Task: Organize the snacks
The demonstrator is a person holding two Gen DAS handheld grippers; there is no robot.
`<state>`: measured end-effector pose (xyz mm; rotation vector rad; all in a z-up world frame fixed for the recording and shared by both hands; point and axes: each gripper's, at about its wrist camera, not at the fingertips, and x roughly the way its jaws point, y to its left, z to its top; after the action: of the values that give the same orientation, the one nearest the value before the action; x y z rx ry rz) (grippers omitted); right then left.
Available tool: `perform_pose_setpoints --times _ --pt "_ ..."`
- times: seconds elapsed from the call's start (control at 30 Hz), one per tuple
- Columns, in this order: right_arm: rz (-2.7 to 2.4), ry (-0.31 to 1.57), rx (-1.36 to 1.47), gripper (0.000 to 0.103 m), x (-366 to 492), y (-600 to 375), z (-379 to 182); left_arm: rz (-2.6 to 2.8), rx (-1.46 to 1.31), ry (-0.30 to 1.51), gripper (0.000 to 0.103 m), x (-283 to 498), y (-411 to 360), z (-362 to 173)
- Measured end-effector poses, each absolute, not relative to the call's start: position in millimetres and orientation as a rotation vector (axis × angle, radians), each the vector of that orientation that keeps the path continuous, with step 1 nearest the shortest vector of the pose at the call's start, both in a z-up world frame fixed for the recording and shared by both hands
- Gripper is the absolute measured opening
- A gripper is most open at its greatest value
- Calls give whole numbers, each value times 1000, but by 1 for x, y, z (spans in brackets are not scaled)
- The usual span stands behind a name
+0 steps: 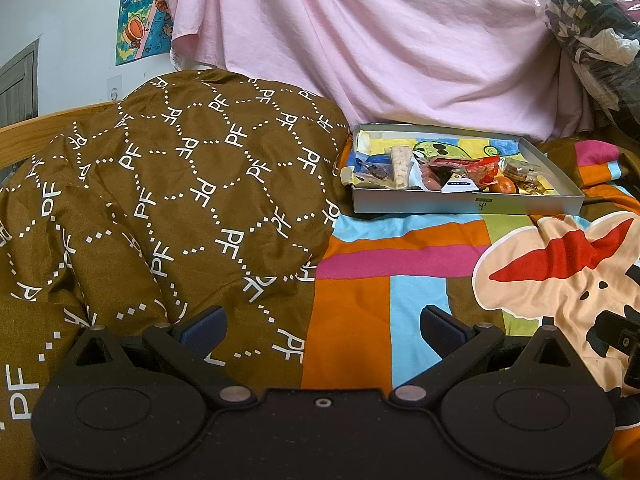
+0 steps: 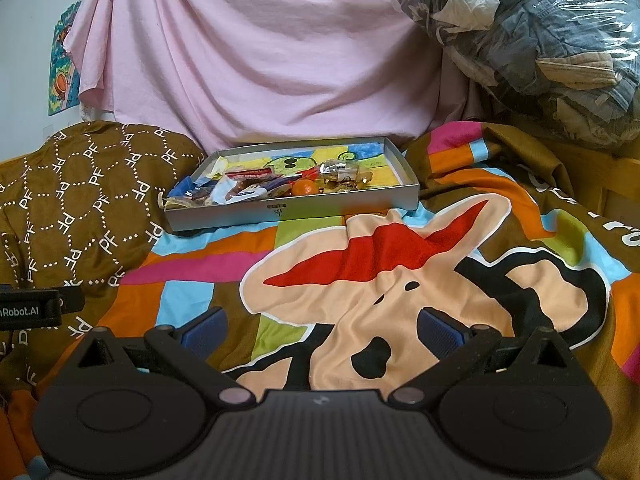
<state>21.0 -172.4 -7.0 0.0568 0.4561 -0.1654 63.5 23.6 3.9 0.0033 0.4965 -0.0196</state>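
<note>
Ahead, a shallow grey cardboard box (image 1: 466,203) (image 2: 280,209) lies on the bed, well beyond both tools, its floor lined with a bright cartoon drawing. Wrapped snacks (image 1: 440,170) (image 2: 256,186) crowd the near part of the box: a small orange fruit (image 1: 505,186) (image 2: 305,188), a clear bag of cookies (image 1: 520,170) (image 2: 340,172), a red packet (image 1: 480,166), and a pale wafer-like bar (image 1: 401,166) at the left. Under the box spreads a colourful cartoon-print bedspread (image 1: 360,304) (image 2: 360,272) with a large peach-and-red figure. Just left of the box bulges a brown quilt patterned with white "PF" letters (image 1: 180,184) (image 2: 80,200). Behind hangs a pink sheet (image 1: 380,40) (image 2: 260,60), and at the right sits a clear plastic bag stuffed with clothes (image 1: 596,24) (image 2: 540,40). A cartoon poster (image 1: 140,12) (image 2: 62,76) is on the wall at the left. The left tool (image 1: 322,326) is spread wide and holds nothing, hovering over the quilt's edge. The right tool (image 2: 320,328) is likewise wide and empty, above the bedspread figure.
</note>
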Motion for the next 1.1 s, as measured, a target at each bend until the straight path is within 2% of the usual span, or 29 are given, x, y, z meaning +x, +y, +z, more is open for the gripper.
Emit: perform_pose_setpoints --times 1.1 --pt "-165 460 60 103 21 -173 -8 -19 4 496 102 63 23 5"
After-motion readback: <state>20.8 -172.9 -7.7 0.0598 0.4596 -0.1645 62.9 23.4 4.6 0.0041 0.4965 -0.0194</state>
